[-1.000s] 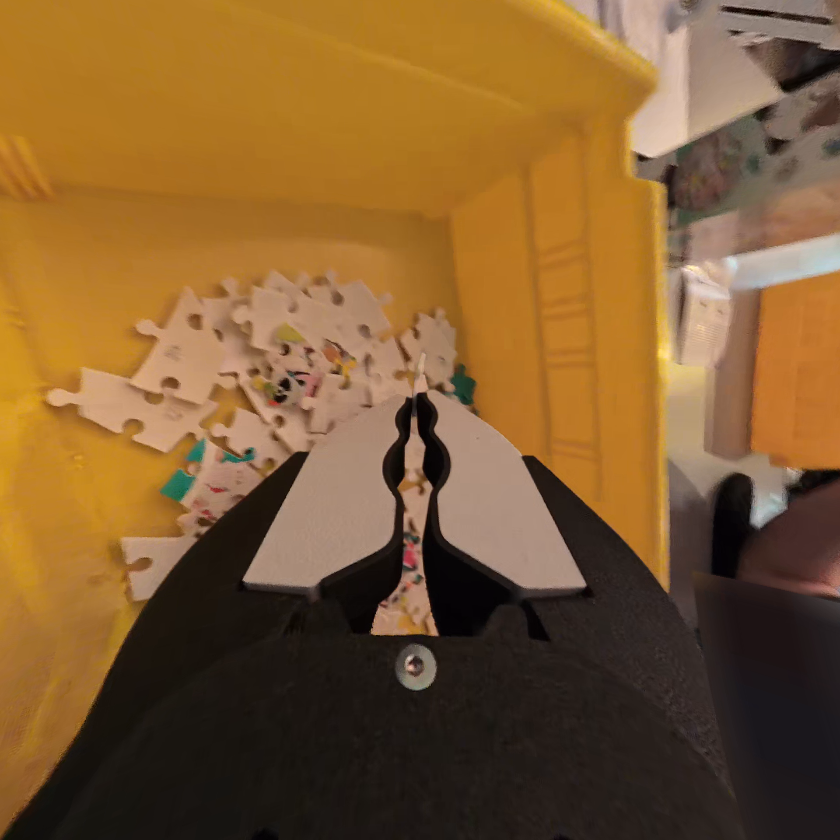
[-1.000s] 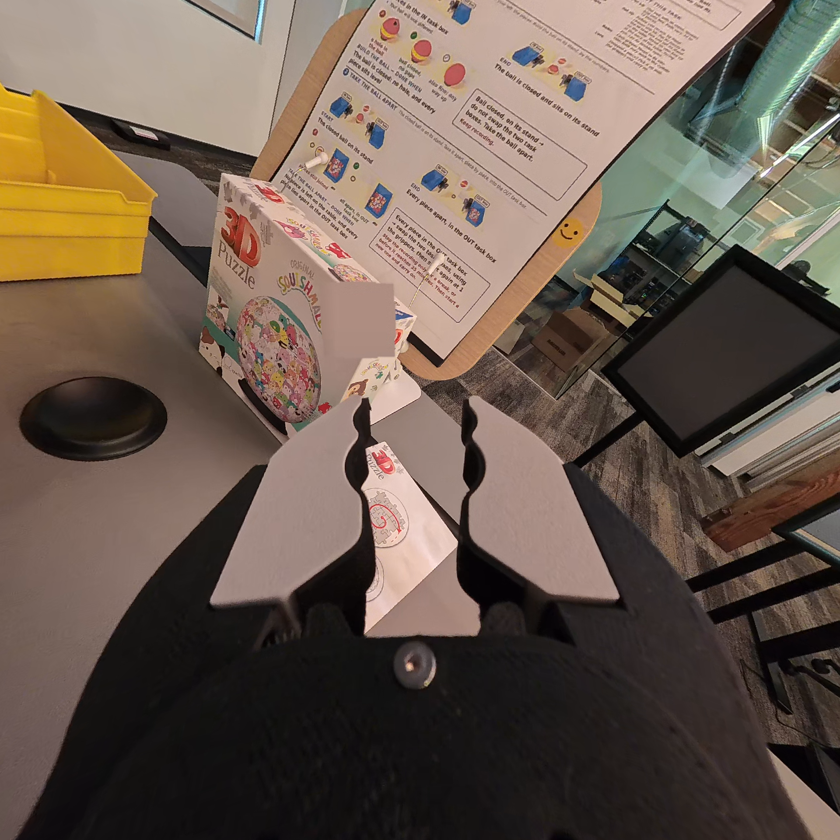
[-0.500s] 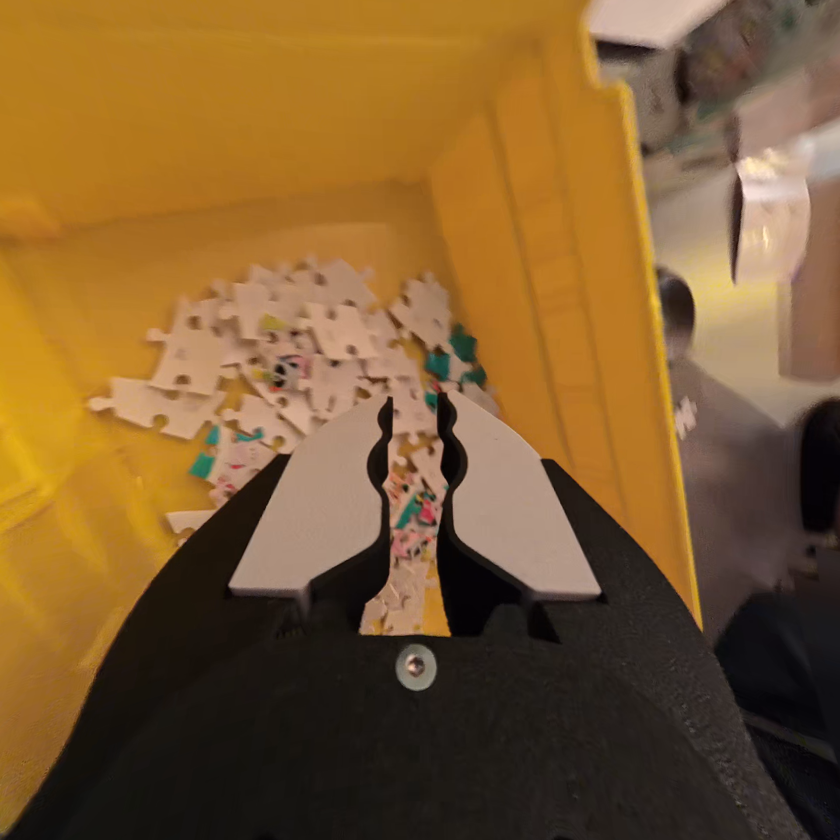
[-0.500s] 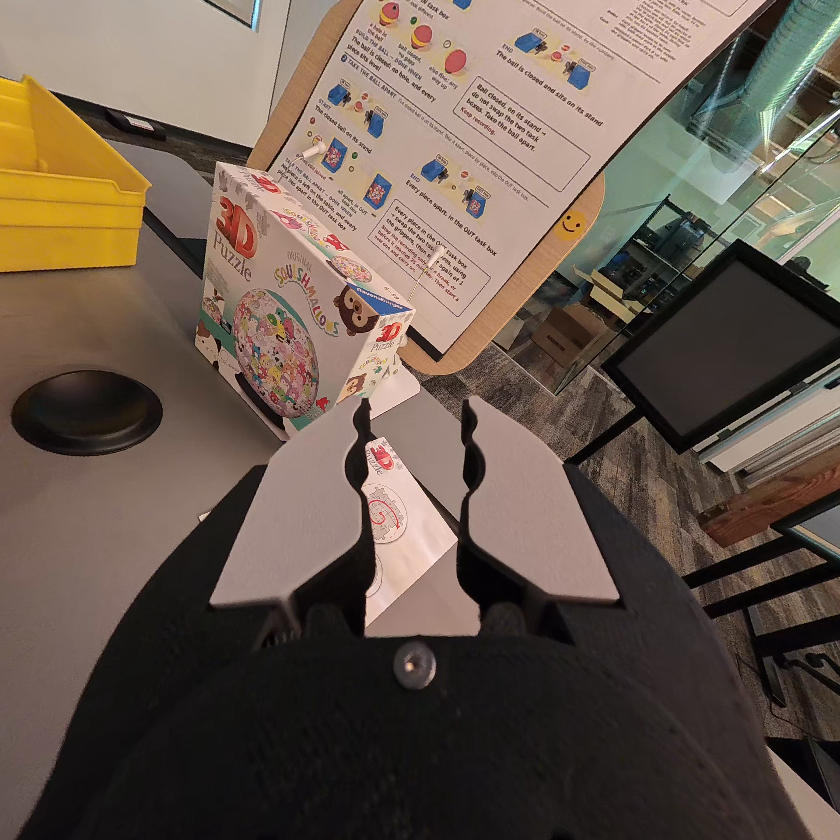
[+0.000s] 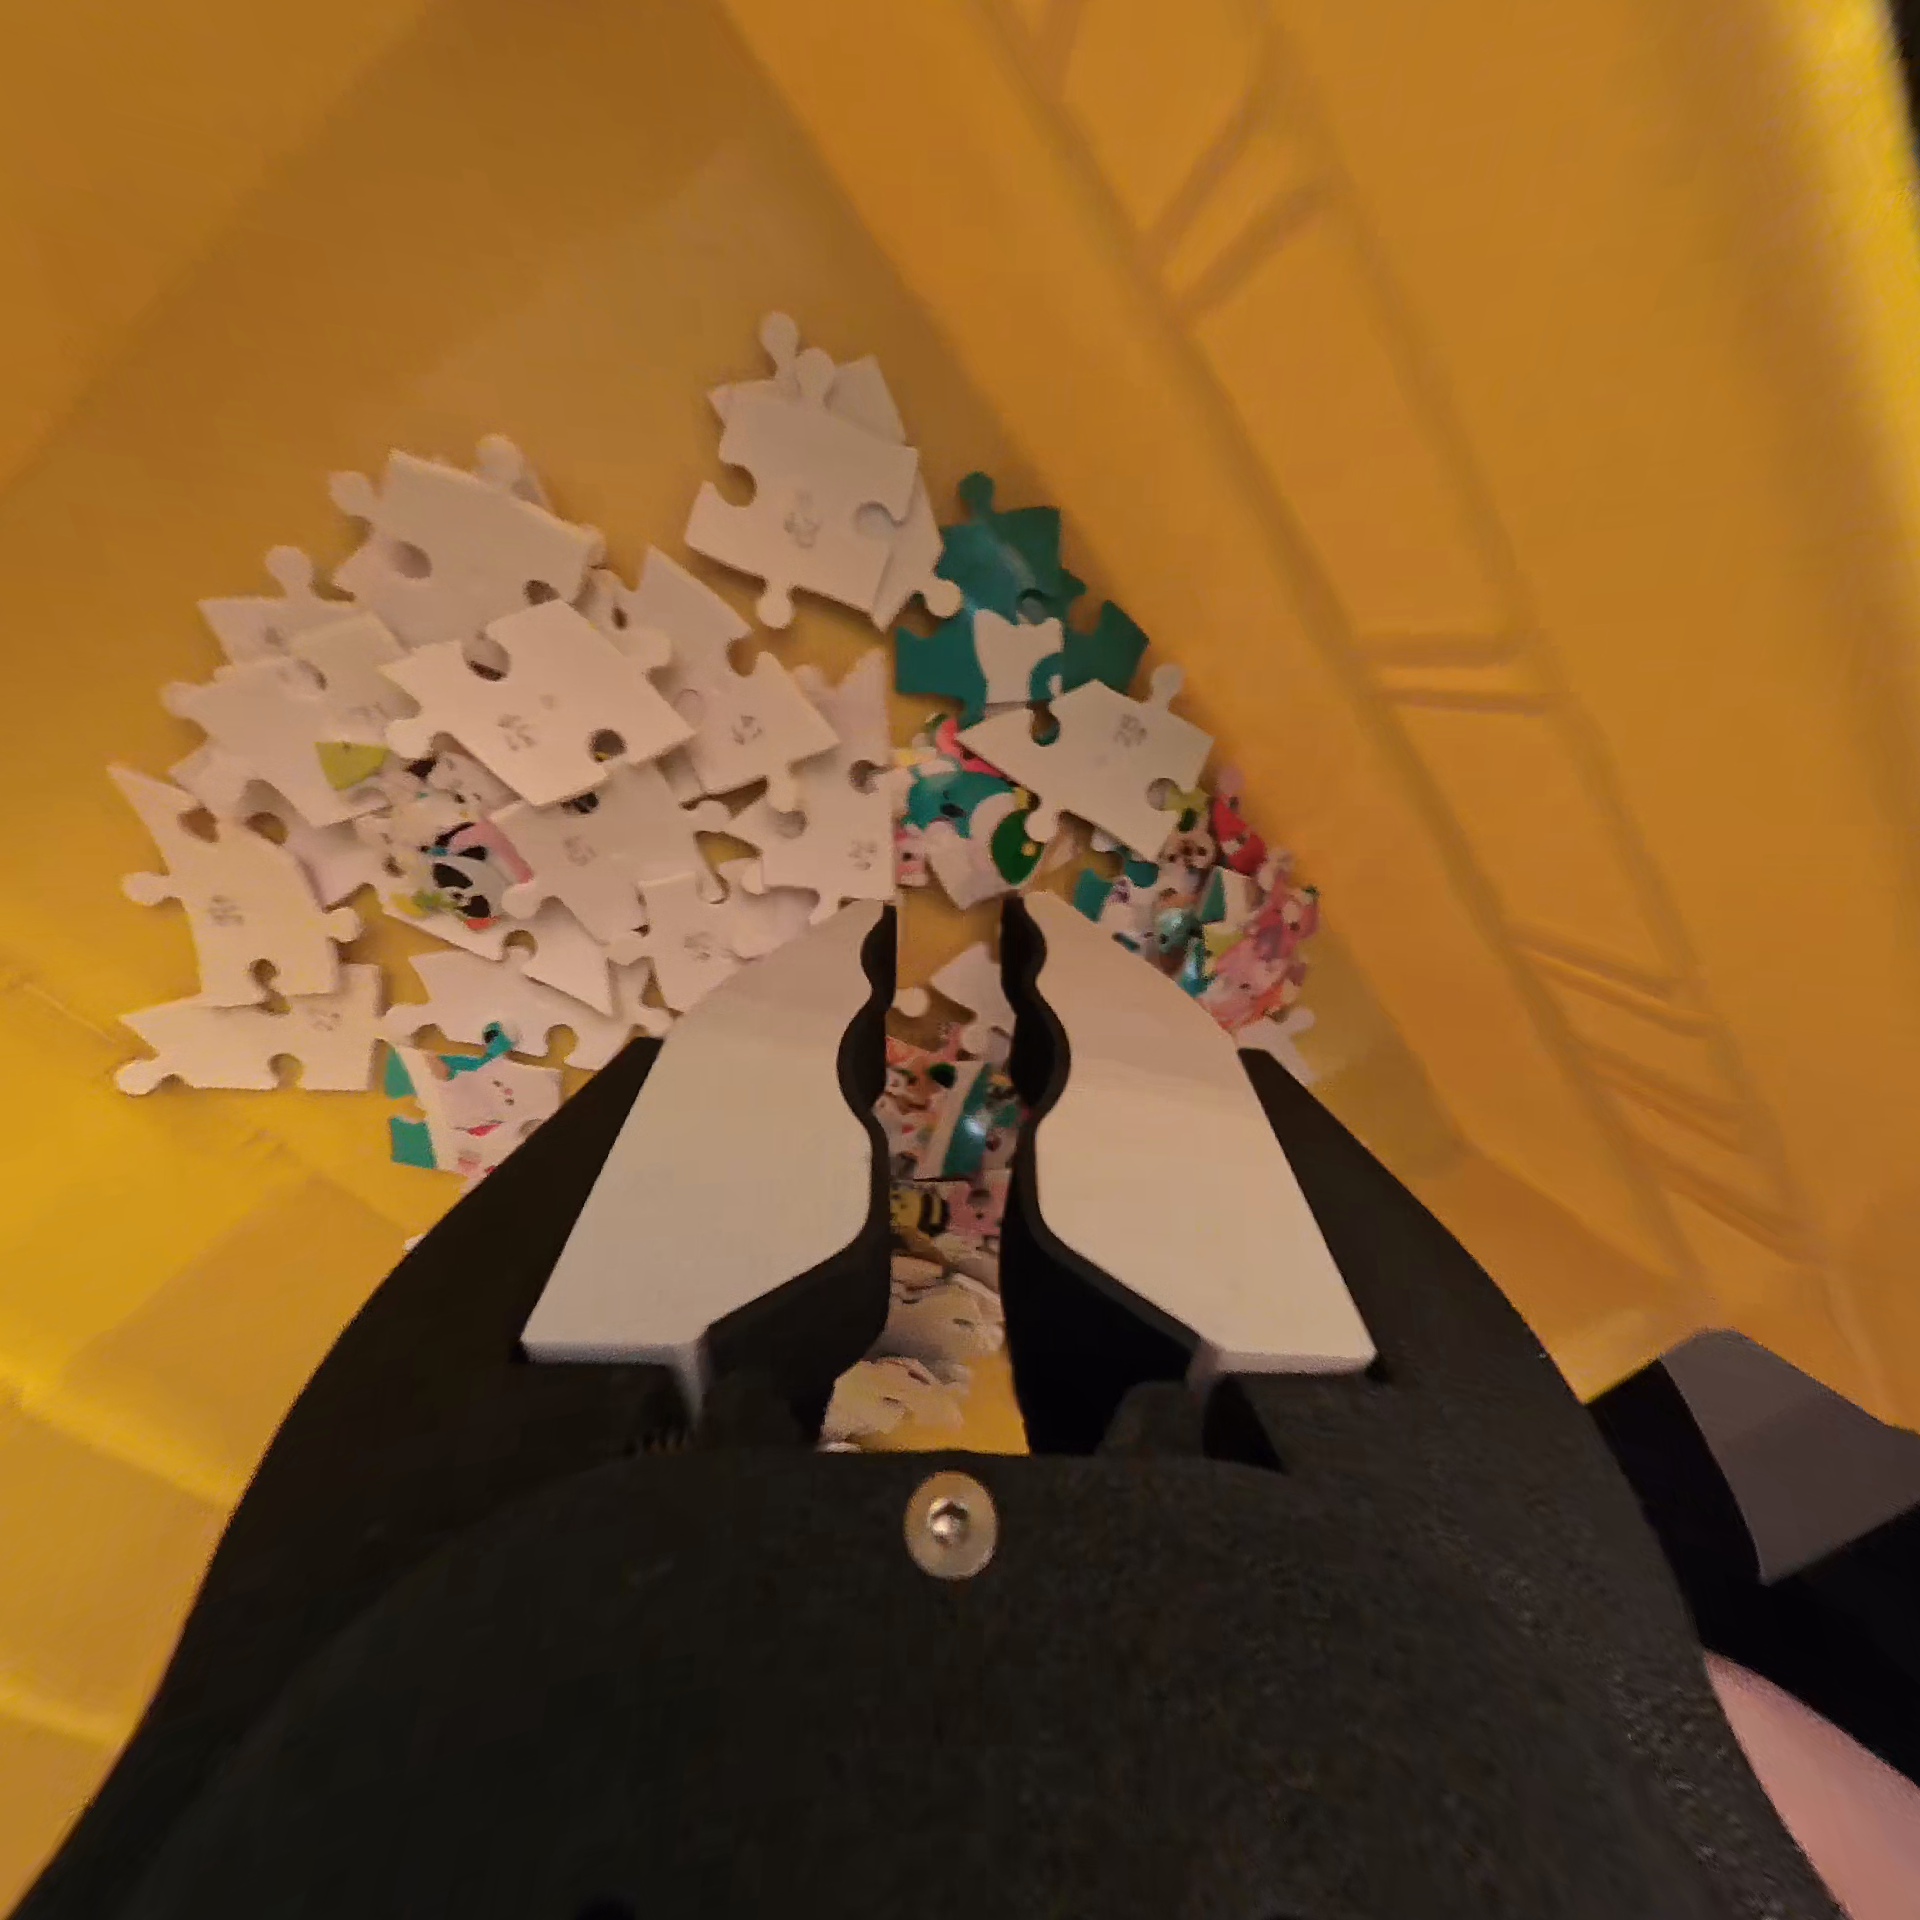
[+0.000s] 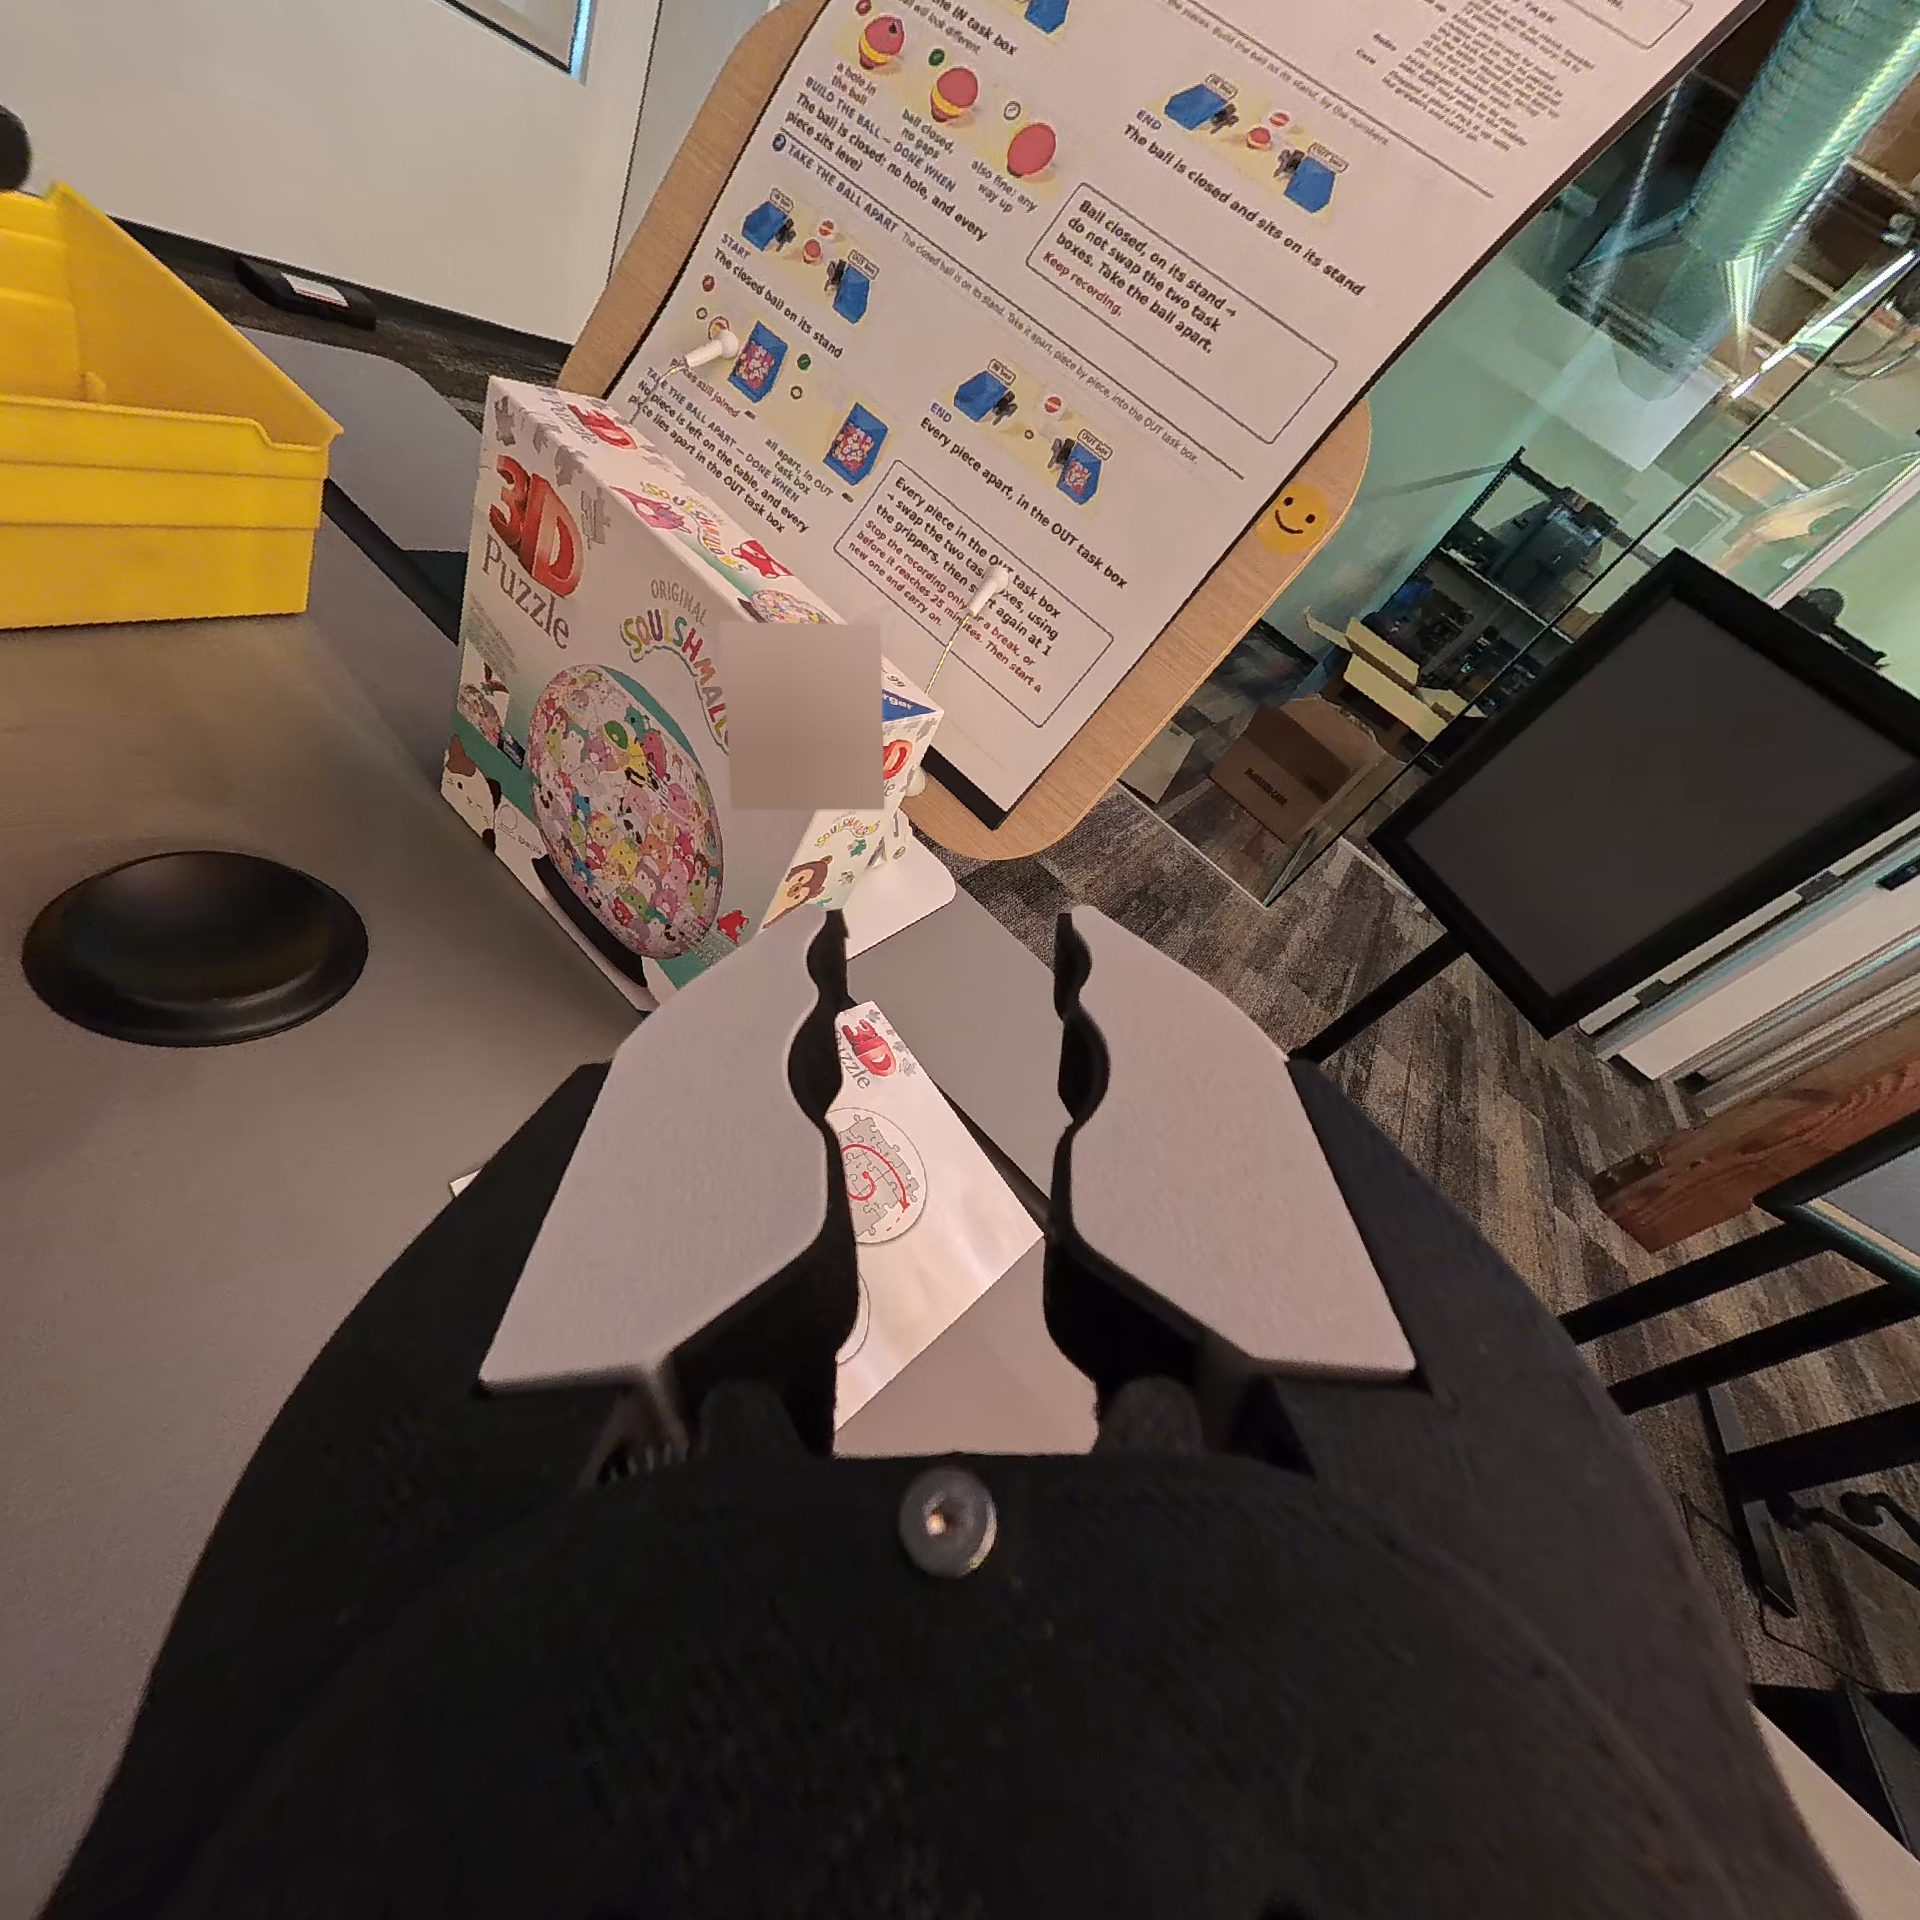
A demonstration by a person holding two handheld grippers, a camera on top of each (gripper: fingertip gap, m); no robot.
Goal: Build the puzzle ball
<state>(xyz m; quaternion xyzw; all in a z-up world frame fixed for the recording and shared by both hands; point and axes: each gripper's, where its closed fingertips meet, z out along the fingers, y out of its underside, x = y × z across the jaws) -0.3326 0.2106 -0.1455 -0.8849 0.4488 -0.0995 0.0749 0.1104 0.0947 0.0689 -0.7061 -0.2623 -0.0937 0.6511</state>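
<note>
Down inside the yellow bin (image 5: 1558, 416), the left tongs (image 5: 948, 914) hang with a narrow gap between their tips and nothing in it, poised over the pile of puzzle pieces (image 5: 644, 790) that fills the middle of the left wrist view. Most pieces lie white side up, overlapping; a few teal and printed ones crowd against the bin wall at centre right. No ball is begun in either view, so I judge the task to be at its very start: picking a piece.

The risks come from the heap itself. Pieces lie flat and stacked, so tips closing on them may slide over a face, or pinch two at once. Thin pieces grabbed by a tab could twist or slip out on the lift. The tips sit close to the printed cluster by the wall, where the slope of the bin might block one tip and skew the bite. Motion blur at the pile's edges suggests movement, which would worsen aim.

Over the grey worktop (image 6: 208, 1195), the right tongs (image 6: 943, 930) stand wide apart and empty, above a leaflet (image 6: 935, 1195) at frame centre, with the puzzle box (image 6: 613, 665) just beyond, upper centre-left. A careless sweep could knock the box or drag the leaflet off the edge.
</note>
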